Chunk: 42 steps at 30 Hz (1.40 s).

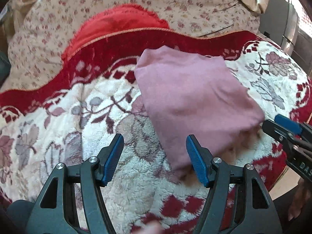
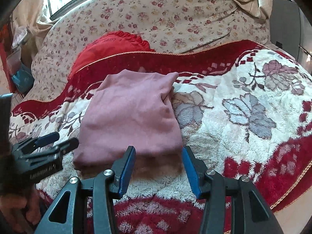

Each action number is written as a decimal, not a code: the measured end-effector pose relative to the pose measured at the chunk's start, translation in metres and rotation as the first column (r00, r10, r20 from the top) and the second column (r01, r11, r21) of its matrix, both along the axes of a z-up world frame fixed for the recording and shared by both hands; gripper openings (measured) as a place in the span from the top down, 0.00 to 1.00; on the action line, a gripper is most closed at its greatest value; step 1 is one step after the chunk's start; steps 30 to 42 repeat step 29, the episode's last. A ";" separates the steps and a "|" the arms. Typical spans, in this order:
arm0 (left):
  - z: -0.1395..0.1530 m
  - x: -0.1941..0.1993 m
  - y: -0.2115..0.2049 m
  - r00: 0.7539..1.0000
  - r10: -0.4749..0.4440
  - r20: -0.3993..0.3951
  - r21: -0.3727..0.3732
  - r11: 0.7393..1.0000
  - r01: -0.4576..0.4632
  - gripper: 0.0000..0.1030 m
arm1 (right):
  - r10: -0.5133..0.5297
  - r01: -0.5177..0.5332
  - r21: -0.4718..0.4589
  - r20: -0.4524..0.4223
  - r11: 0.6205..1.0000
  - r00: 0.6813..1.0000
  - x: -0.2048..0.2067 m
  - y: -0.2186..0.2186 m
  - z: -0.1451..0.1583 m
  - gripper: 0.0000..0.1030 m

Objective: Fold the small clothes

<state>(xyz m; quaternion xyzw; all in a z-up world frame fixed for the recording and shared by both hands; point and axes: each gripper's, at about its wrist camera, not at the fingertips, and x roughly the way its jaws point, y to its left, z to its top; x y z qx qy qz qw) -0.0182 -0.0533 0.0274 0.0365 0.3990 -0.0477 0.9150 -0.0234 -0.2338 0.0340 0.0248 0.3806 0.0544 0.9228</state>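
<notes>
A small pink garment (image 1: 195, 101) lies folded into a rough rectangle on a red and white floral blanket (image 1: 97, 101). It also shows in the right wrist view (image 2: 132, 117). My left gripper (image 1: 155, 158) is open and empty, just short of the garment's near left corner. My right gripper (image 2: 159, 167) is open and empty, its jaws just in front of the garment's near edge. Each gripper shows in the other's view: the right one (image 1: 280, 126) at the garment's right, the left one (image 2: 56, 140) at its left.
A red cushion (image 2: 113, 46) lies behind the blanket. A flowered sheet (image 2: 165, 13) covers the bed behind. The blanket's edge (image 2: 288, 191) drops off at the right.
</notes>
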 end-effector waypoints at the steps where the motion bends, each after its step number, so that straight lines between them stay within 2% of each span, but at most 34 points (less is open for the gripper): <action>1: 0.003 -0.002 -0.002 1.000 -0.007 0.018 0.002 1.000 0.006 0.33 | 0.000 0.000 -0.004 0.005 1.000 1.000 -0.001 0.001 0.001 0.54; 2: 0.006 -0.003 -0.003 0.999 -0.010 0.030 0.003 1.000 0.009 0.25 | 0.003 -0.003 -0.003 0.009 1.000 1.000 -0.002 0.001 0.002 0.54; 4: 0.012 -0.007 -0.006 0.997 -0.030 0.067 -0.008 0.999 0.031 0.18 | 0.011 -0.011 -0.003 0.019 1.000 1.000 -0.003 0.002 0.004 0.54; 6: 0.014 -0.008 -0.006 0.996 -0.035 0.083 -0.028 0.999 0.038 0.18 | 0.012 -0.012 -0.003 0.029 1.000 0.999 -0.004 0.003 0.005 0.54; 7: 0.014 -0.007 -0.006 0.996 -0.036 0.082 -0.039 0.998 0.039 0.14 | 0.019 -0.019 -0.002 0.030 1.000 0.999 -0.004 0.003 0.005 0.54; 9: 0.013 -0.005 -0.005 0.997 -0.039 0.070 -0.071 0.997 0.044 0.01 | 0.023 -0.022 -0.004 0.027 1.000 0.999 -0.003 0.004 0.004 0.54; 12: 0.012 -0.005 -0.004 0.998 -0.043 0.053 -0.100 0.994 0.049 0.00 | 0.037 -0.037 -0.009 0.027 0.999 0.999 -0.003 0.008 0.003 0.54; 18: 0.008 -0.002 -0.003 0.999 -0.043 0.018 -0.104 0.994 0.045 0.00 | 0.069 -0.068 -0.026 0.036 0.997 0.997 -0.002 0.018 0.001 0.54; 22: 0.005 -0.004 -0.006 0.998 -0.055 0.020 -0.084 0.995 0.057 0.00 | 0.072 -0.071 -0.028 0.050 0.997 0.996 -0.001 0.022 0.002 0.54; 27: 0.006 -0.006 -0.001 0.998 -0.050 0.037 -0.111 0.992 0.054 0.00 | 0.068 -0.066 -0.029 0.067 0.997 0.995 -0.001 0.022 0.004 0.54; 42: 0.006 -0.005 0.000 0.998 -0.045 0.043 -0.102 0.994 0.049 0.01 | 0.066 -0.065 -0.024 0.070 0.998 0.995 -0.001 0.022 0.005 0.54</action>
